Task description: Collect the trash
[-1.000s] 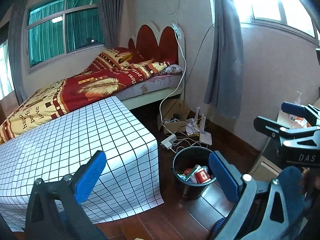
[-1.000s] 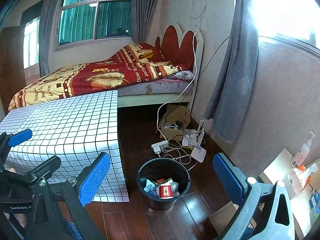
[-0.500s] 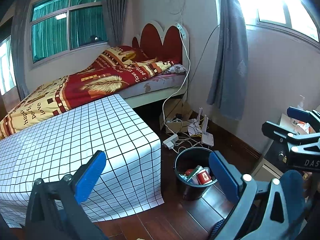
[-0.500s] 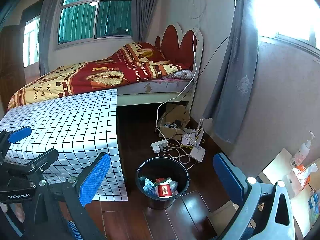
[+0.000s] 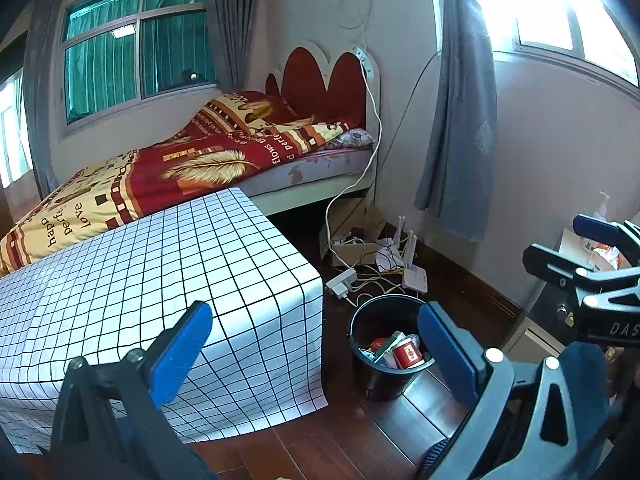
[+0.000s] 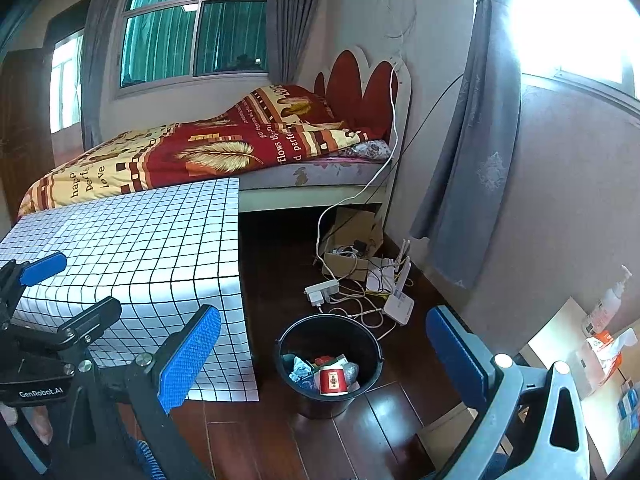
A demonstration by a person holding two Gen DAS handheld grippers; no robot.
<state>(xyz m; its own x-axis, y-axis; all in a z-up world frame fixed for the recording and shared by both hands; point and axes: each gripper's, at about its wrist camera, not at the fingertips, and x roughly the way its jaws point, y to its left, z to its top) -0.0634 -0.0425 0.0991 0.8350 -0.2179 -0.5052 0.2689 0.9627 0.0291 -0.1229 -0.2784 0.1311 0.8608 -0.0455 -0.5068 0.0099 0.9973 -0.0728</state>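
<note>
A black trash bucket (image 5: 362, 320) (image 6: 370, 364) stands on the wooden floor beside the table. It holds several pieces of trash, among them a red-and-white cup (image 6: 332, 381) (image 5: 407, 354) and crumpled wrappers (image 6: 298, 366). My left gripper (image 5: 312, 344) is open and empty, held high, above and in front of the bucket. My right gripper (image 6: 324, 346) is open and empty, also high above the bucket. Each gripper shows in the other's view: the right one (image 5: 592, 256) at the right edge, the left one (image 6: 52, 292) at the left edge.
A table with a white grid cloth (image 5: 132, 276) (image 6: 132, 252) stands left of the bucket. Behind it is a bed (image 5: 192, 164). A power strip (image 6: 321, 290), cables, a router (image 6: 398, 304) and a cardboard box (image 6: 348, 248) lie by the wall. Bottles (image 6: 606, 308) stand at the right.
Both grippers have drifted slightly back and up; the bucket sits a little lower in both views. Both stay open and empty.
</note>
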